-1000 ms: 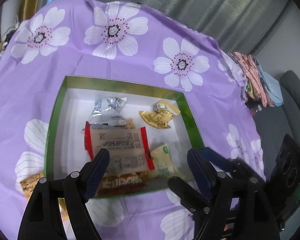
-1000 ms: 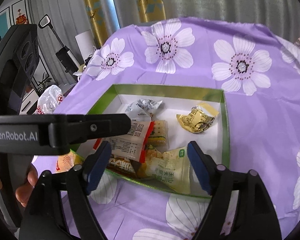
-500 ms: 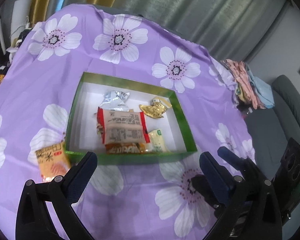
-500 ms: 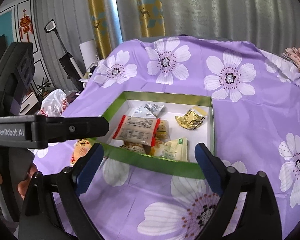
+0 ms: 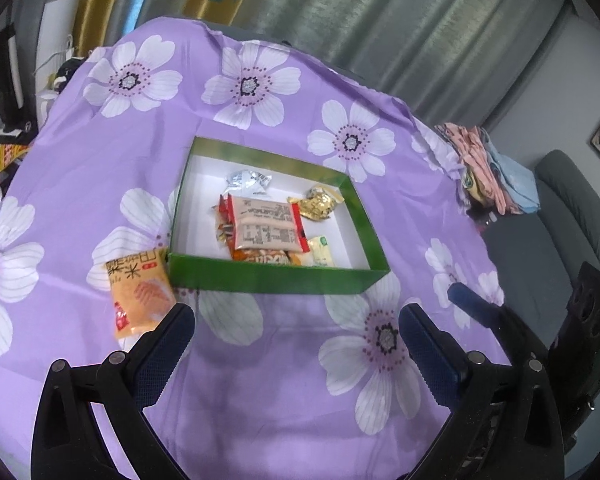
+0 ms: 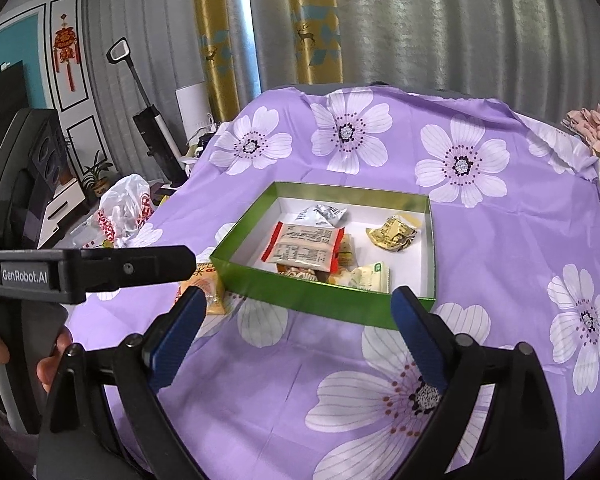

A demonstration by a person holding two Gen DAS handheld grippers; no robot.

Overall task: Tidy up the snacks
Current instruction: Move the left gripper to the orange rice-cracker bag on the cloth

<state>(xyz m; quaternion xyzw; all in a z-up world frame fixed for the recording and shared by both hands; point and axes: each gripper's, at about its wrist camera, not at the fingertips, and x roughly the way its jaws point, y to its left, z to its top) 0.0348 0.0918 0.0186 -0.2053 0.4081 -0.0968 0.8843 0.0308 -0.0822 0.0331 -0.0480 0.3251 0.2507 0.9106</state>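
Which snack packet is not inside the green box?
The orange packet lies on the purple cloth, beside the green box's near left corner. All other packets are inside the box.

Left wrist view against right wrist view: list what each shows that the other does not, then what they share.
Only the left wrist view shows the grey sofa and the open left gripper.

Only the right wrist view shows the red hanging ornament, the white-and-red plastic bag and the open right gripper.

Both show the green cardboard box of snacks on the purple flowered cloth, with an orange snack packet outside it.
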